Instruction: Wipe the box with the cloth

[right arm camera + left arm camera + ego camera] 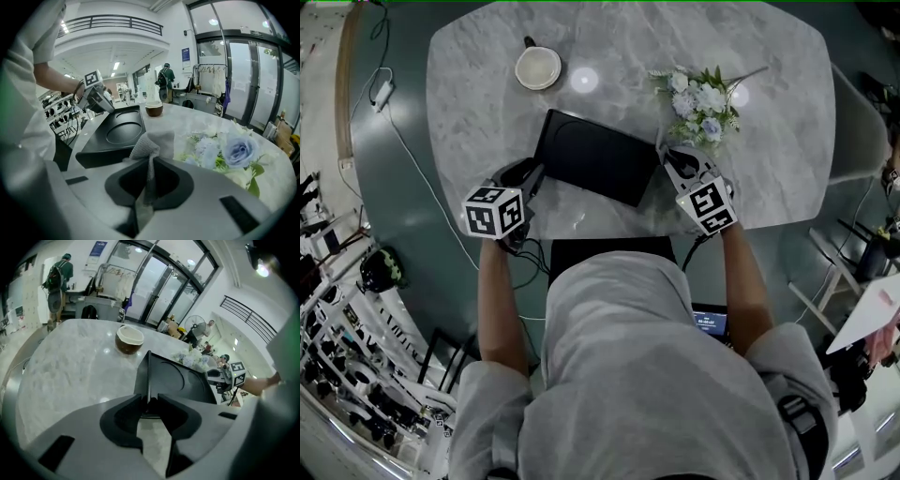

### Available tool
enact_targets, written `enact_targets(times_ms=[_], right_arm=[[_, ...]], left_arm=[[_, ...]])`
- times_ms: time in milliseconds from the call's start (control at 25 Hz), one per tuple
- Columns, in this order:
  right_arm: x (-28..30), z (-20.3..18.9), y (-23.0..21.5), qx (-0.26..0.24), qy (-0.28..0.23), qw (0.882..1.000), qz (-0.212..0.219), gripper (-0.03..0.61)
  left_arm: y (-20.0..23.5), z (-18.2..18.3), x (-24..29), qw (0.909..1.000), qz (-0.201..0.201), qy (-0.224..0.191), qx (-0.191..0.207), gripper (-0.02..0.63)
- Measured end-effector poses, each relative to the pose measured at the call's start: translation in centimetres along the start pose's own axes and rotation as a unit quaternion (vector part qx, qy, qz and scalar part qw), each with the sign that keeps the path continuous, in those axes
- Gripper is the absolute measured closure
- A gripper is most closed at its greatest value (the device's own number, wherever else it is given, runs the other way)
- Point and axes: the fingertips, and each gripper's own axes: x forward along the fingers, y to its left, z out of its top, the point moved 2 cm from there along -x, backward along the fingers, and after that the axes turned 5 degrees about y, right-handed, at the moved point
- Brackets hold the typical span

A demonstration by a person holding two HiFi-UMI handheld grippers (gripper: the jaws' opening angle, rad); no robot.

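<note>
My left gripper [150,401], jaws part-closed, pinches the black box [595,155] at its 8 o'clock corner. My right gripper [149,161] clamps the grey cloth [154,143] near the box's 3 o'clock edge. Only that gripper's own view shows the cloth. Marble table [487,75]: cup [538,67] at 11 o'clock, flowers [703,98] at 2.

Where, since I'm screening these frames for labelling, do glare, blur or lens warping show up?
Head view: two ceiling-light glare spots on the marble table, beside the cup and the flowers. Left gripper view: fisheye bends the table edge, corners go black. Right gripper view: same warping, flowers slightly soft, cloth sharp.
</note>
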Motion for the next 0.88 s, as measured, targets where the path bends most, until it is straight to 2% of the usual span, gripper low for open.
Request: enact_targets(times_ms=[120, 240, 320, 480, 560, 720, 880], right_arm=[[-0.1, -0.1, 1.0, -0.016, 0.001, 0.999, 0.028, 0.538], [-0.3, -0.1, 1.4, -0.017, -0.002, 0.999, 0.036, 0.538], [-0.3, 0.0, 1.1, -0.022, 0.0, 0.999, 0.023, 0.538], [-0.2, 0.3, -0.8, -0.023, 0.012, 0.999, -0.037, 0.538], [0.1, 0.3, -1.3, -0.02, 0.017, 0.999, -0.048, 0.538], [0.4, 0.4, -1.6, -0.02, 0.015, 0.999, -0.041, 0.538], [0.3, 0.5, -1.4, -0.039, 0.014, 0.999, -0.026, 0.539]], left_arm=[[0.0, 0.3, -0.1, 0.999, -0.013, 0.021, 0.038, 0.495], [0.0, 0.8, -0.1, 0.9974, -0.018, 0.035, 0.061, 0.5], [0.1, 1.3, 0.0, 0.9969, -0.02, 0.038, 0.066, 0.502], [0.2, 1.5, 0.2, 0.9966, -0.022, 0.041, 0.068, 0.503], [0.1, 1.4, 0.2, 0.997, -0.02, 0.038, 0.064, 0.502], [0.0, 1.3, 0.2, 0.9972, -0.018, 0.032, 0.065, 0.503], [-0.1, 1.4, 0.3, 0.9956, -0.019, 0.036, 0.084, 0.503]])
